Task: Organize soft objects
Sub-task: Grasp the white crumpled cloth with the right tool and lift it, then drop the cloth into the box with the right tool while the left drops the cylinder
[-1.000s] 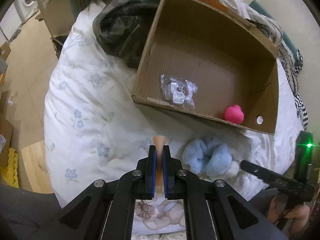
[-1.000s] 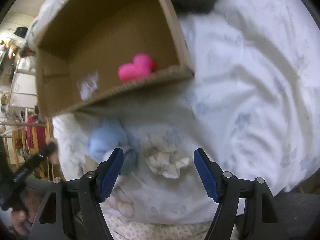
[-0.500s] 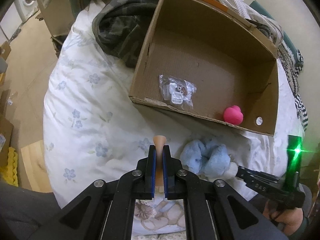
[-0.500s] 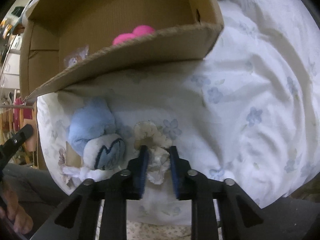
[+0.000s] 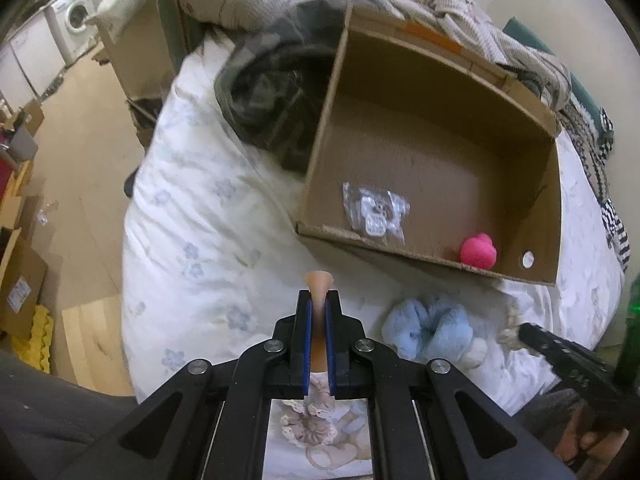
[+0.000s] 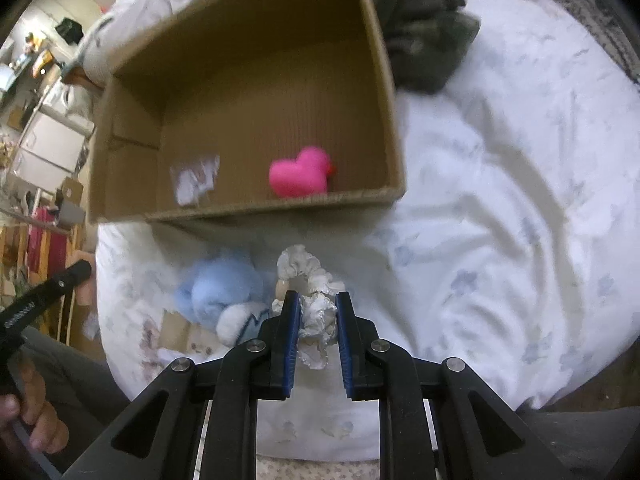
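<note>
My right gripper (image 6: 317, 305) is shut on a white ruffled scrunchie (image 6: 306, 270) and holds it above the bed, in front of the cardboard box (image 6: 382, 64). My left gripper (image 5: 318, 300) is shut on a small peach-coloured soft piece (image 5: 319, 282), held over the duvet short of the box (image 5: 320, 148). In the box lie a pink soft duck (image 6: 301, 173) (image 5: 478, 251) and a clear plastic packet (image 5: 374, 212) (image 6: 195, 178). A fluffy light-blue toy (image 5: 428, 330) (image 6: 224, 292) lies on the bed in front of the box.
A white flowered duvet (image 6: 500, 220) covers the bed. A dark camouflage garment (image 5: 268, 92) (image 6: 424, 40) lies behind the box's left side. Patterned blankets (image 5: 460, 12) are piled at the back. The bed's left edge drops to a wooden floor (image 5: 80, 160) with cardboard boxes.
My right gripper closed on the white scrunchie and lifted it off the duvet, rising to look into the box. My left gripper stayed shut on the peach piece and moved back slightly.
</note>
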Demonstrator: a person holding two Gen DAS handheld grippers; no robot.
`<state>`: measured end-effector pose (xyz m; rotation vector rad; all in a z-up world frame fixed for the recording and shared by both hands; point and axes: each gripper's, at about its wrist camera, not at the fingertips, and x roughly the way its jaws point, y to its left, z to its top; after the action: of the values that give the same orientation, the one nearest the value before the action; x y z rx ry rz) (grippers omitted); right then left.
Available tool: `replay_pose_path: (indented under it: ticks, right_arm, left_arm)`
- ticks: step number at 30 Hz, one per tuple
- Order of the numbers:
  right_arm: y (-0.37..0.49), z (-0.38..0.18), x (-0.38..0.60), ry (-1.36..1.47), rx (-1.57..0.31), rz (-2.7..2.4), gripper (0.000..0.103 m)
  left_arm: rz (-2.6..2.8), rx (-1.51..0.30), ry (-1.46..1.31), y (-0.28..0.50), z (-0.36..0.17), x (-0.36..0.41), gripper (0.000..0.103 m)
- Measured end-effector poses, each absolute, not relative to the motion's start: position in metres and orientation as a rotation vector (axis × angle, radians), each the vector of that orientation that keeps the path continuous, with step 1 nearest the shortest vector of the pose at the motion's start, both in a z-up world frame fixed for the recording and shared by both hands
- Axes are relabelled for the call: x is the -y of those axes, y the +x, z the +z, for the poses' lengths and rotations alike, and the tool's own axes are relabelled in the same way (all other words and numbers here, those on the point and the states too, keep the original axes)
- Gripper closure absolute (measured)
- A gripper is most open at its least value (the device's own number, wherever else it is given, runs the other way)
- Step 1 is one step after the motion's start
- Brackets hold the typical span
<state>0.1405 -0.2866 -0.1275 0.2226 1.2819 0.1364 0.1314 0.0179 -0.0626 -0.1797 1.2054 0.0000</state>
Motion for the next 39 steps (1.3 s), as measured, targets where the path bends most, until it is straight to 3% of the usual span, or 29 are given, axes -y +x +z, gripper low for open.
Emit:
replay_pose_path:
  ticks: [9, 19, 39]
  right_arm:
    - [0.134, -0.052, 0.307, 0.364, -1.028, 0.248, 0.084]
    - [0.168, -0.023, 0.289, 0.336, -0.945, 0.32, 0.084]
    - [0.199, -0.083, 0.28, 0.304, -1.033, 0.28, 0.084]
  left_arm:
    - [-0.018, -1.08, -0.152, 0.134, -0.016, -0.018, 0.097]
    - [-0.093, -1.006, -0.072, 0.172, 0.014, 0.005, 0.097]
    - [-0.153, -1.044, -0.004, 0.206, -0.049, 0.036, 0.097]
